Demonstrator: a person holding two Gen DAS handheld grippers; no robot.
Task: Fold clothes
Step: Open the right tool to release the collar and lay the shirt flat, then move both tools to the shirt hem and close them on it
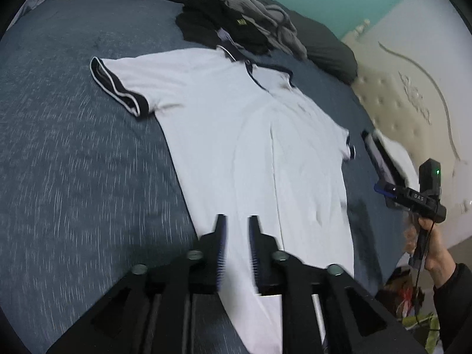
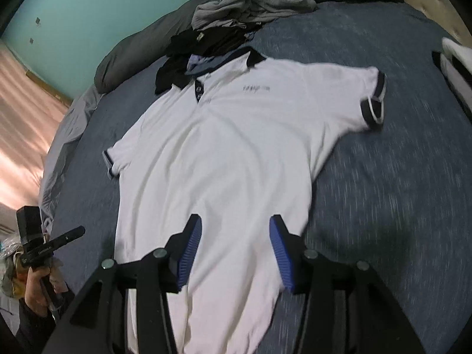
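A white polo shirt (image 1: 236, 135) with dark collar and sleeve bands lies spread flat, front up, on the blue-grey bed cover (image 1: 73, 147). My left gripper (image 1: 237, 230) hovers over the shirt's lower left part, its jaws a narrow gap apart with nothing pinched. In the right wrist view the same shirt (image 2: 230, 147) fills the middle. My right gripper (image 2: 236, 230) stands open over its lower body, with only cloth seen beneath. A hand holds each gripper: the right one (image 1: 379, 190) shows at the bed's right side, the left one (image 2: 81, 231) at its left.
A pile of grey and black clothes (image 2: 236, 11) lies beyond the collar, touching it. A folded white garment with dark trim (image 1: 392, 156) sits to the shirt's right. A dark duvet (image 2: 132, 56) lines the far edge. A cream tufted headboard (image 1: 398, 103) stands at the right.
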